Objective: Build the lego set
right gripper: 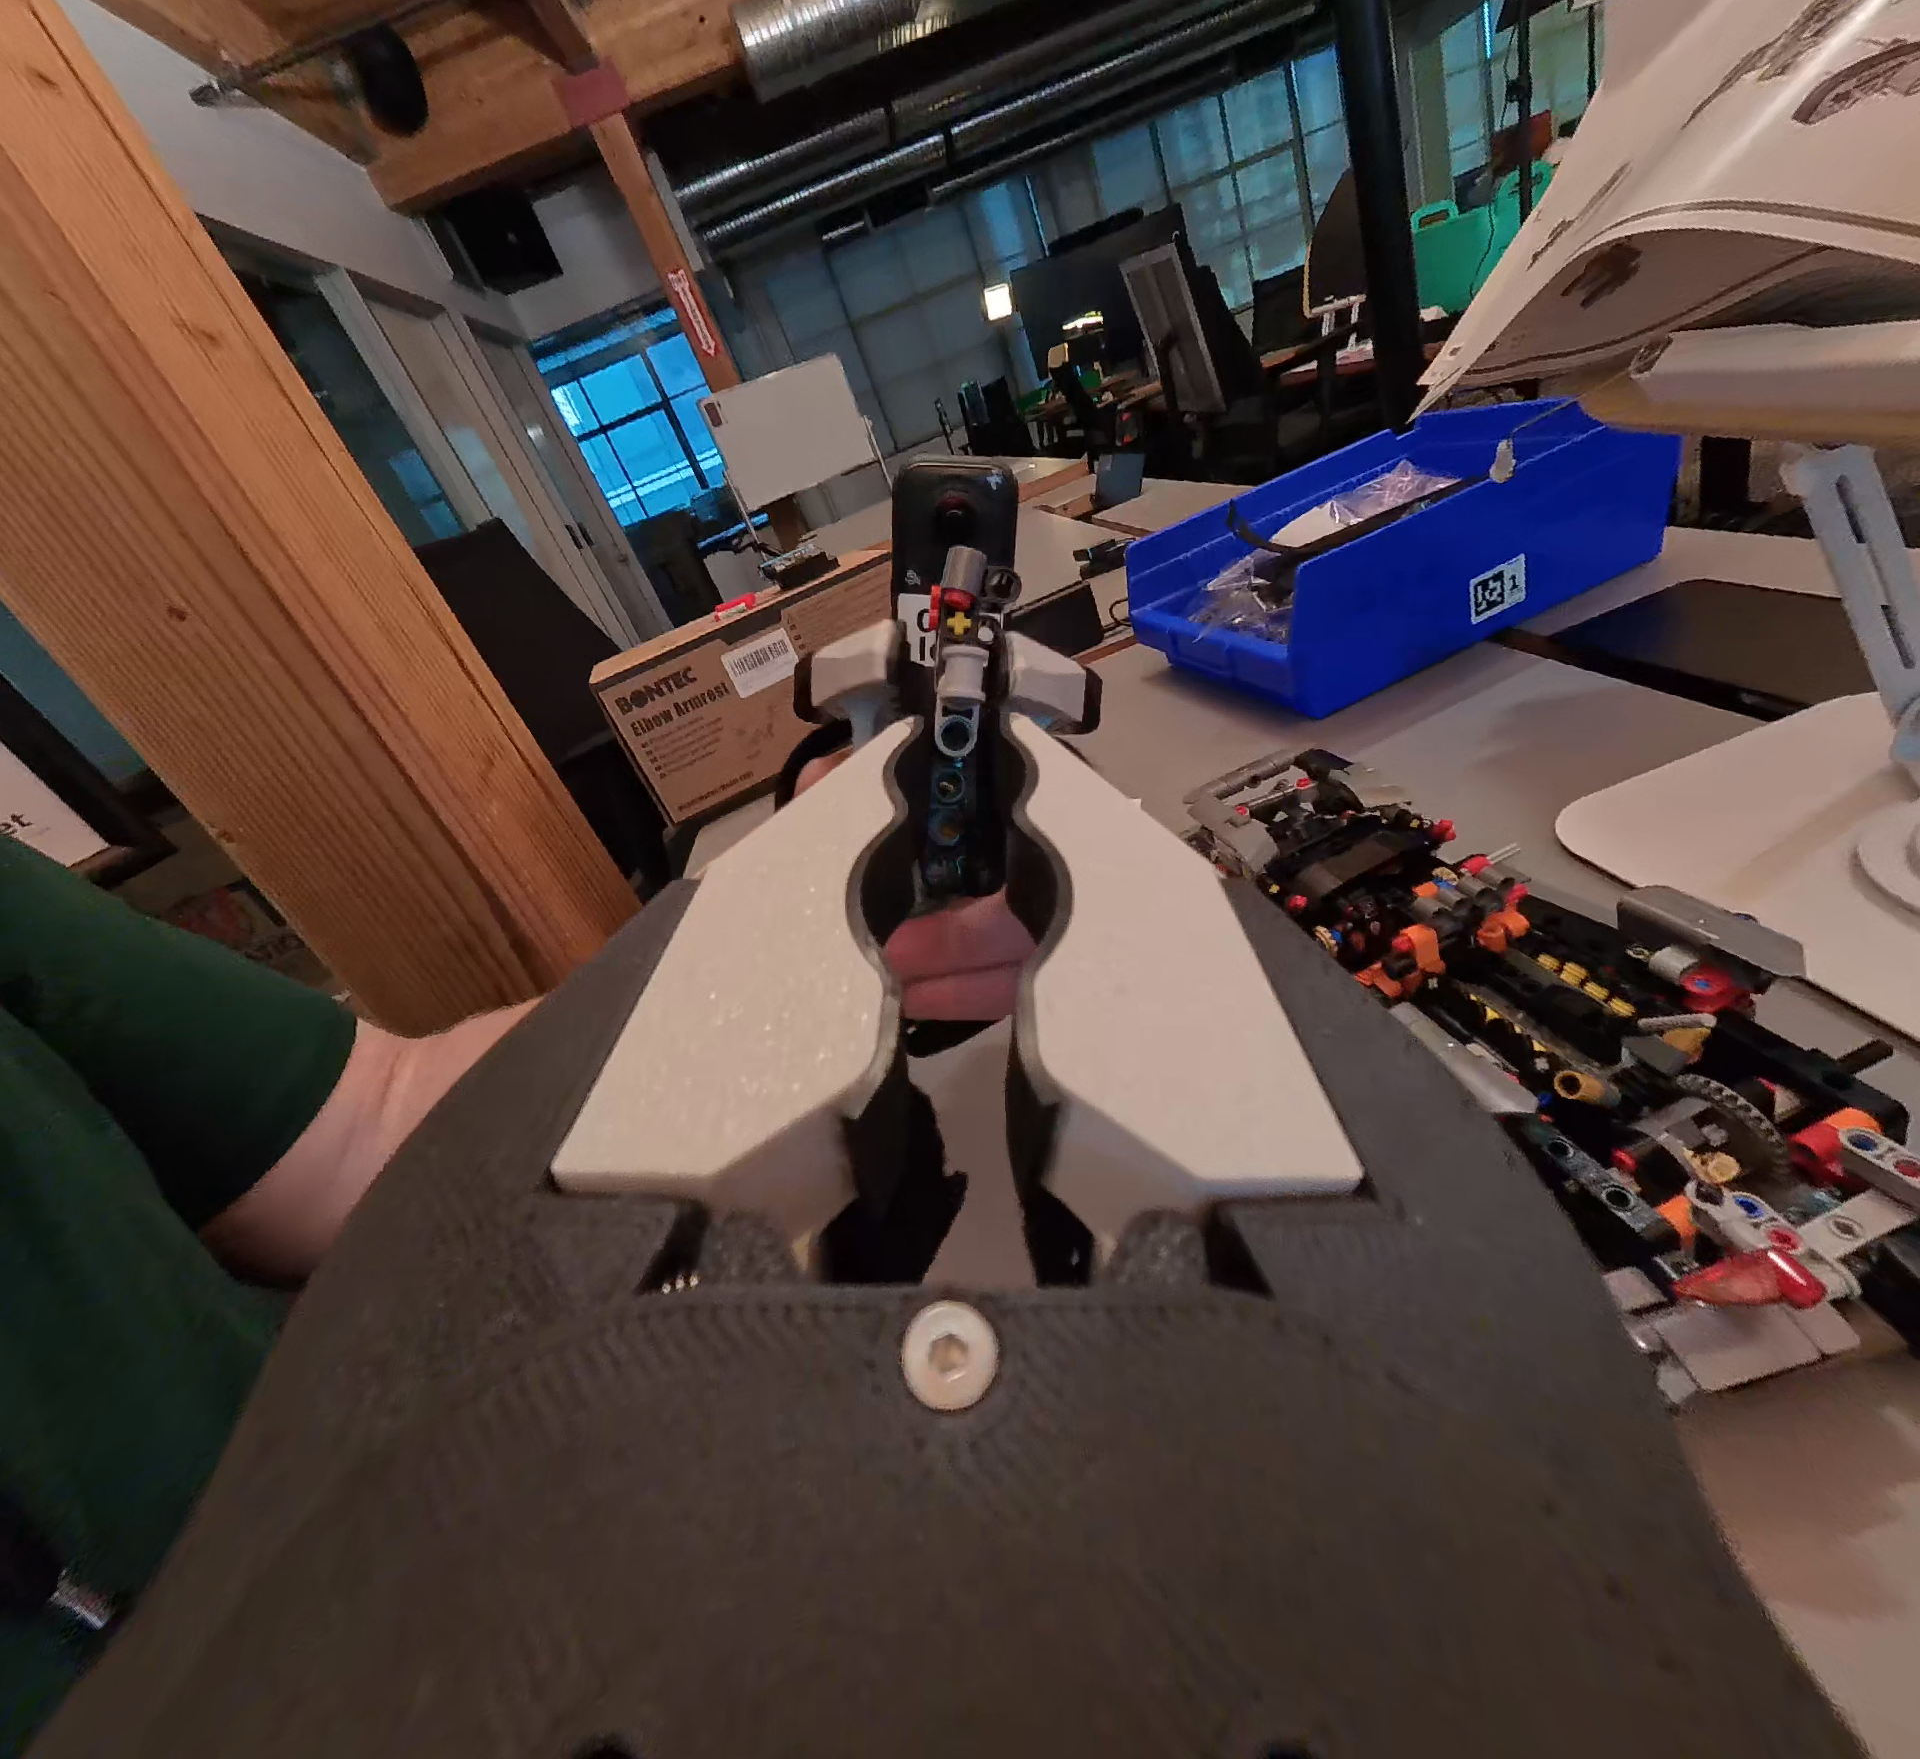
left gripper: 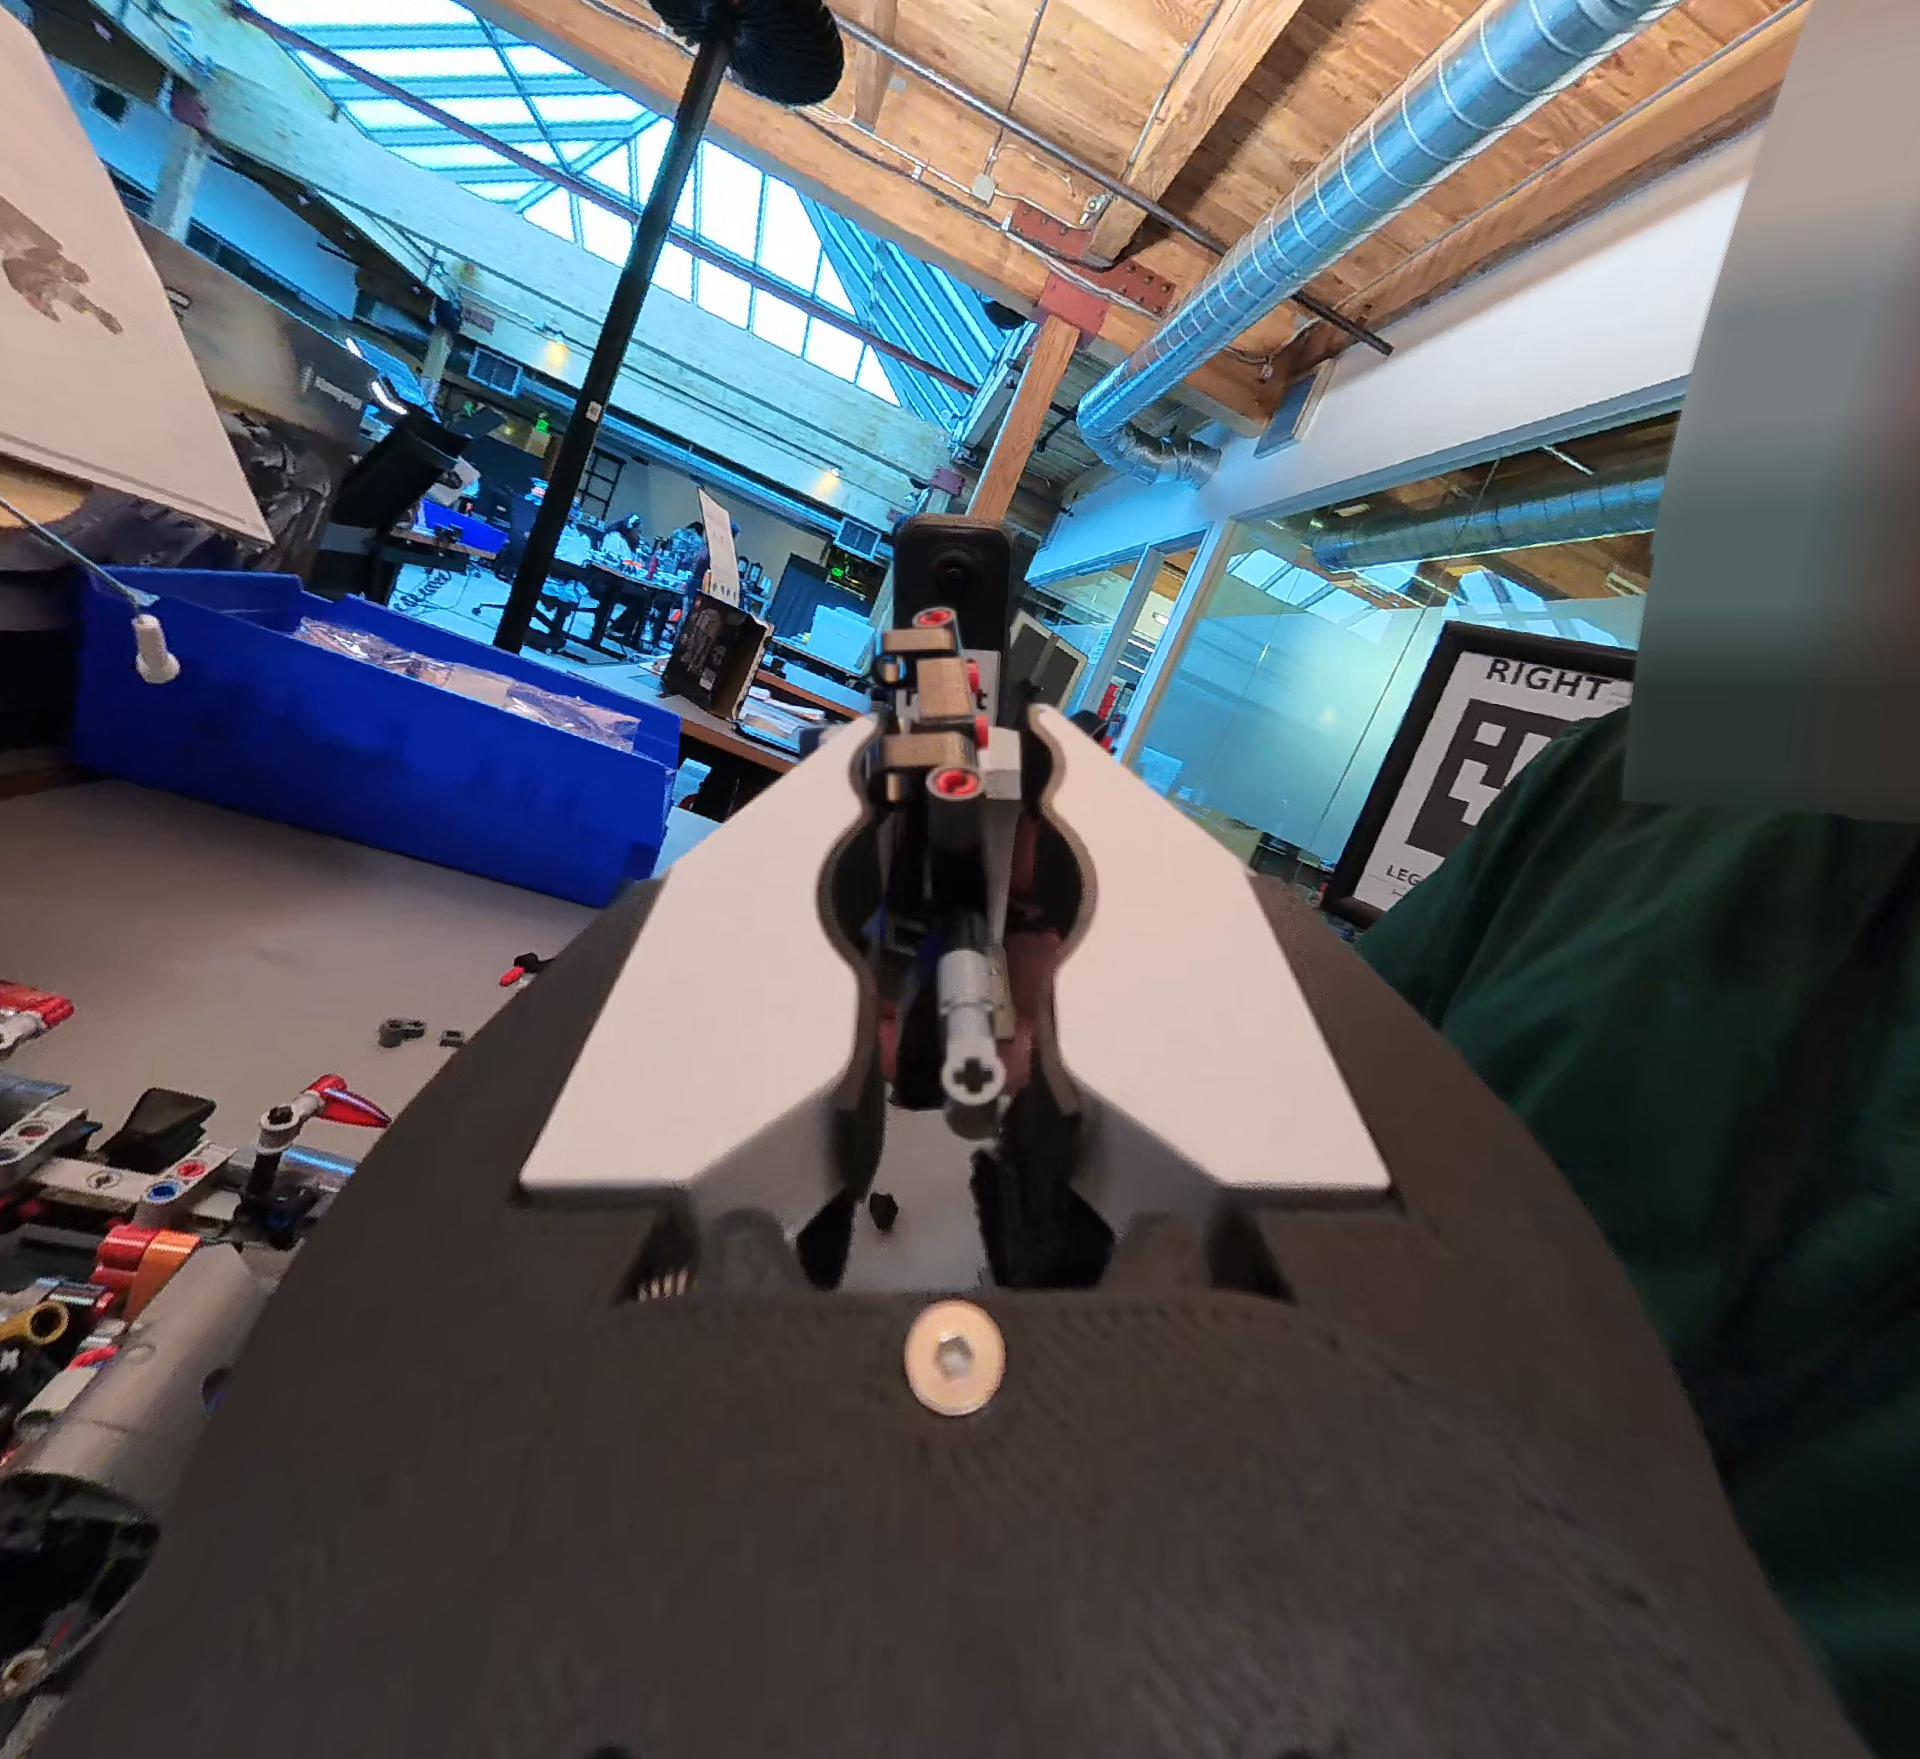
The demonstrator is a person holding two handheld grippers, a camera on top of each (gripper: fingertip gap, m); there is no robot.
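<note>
A small Lego Technic subassembly of black and grey beams with red pins (left gripper: 940, 701) is held up in the air between my two grippers, which face each other. My left gripper (left gripper: 951, 733) is shut on its grey end. My right gripper (right gripper: 961, 743) is shut on its black beam (right gripper: 948, 826). The left gripper's white fingers (right gripper: 847, 681) show beyond it in the right wrist view. The large, partly built Lego car chassis (right gripper: 1558, 1034) lies on the table to the right of the right gripper. It also shows at the lower left of the left wrist view (left gripper: 104, 1242).
A blue bin (right gripper: 1403, 566) holding plastic bags stands at the back of the table. An open instruction booklet (right gripper: 1766, 99) sits on a white stand. Loose small parts (left gripper: 405, 1029) lie on the grey table. There is a cardboard box (right gripper: 727, 701), a wooden post (right gripper: 208, 566) and a person's green sleeve (left gripper: 1662, 1086). Only a small space, under 4 cm, lies between the two pairs of fingers.
</note>
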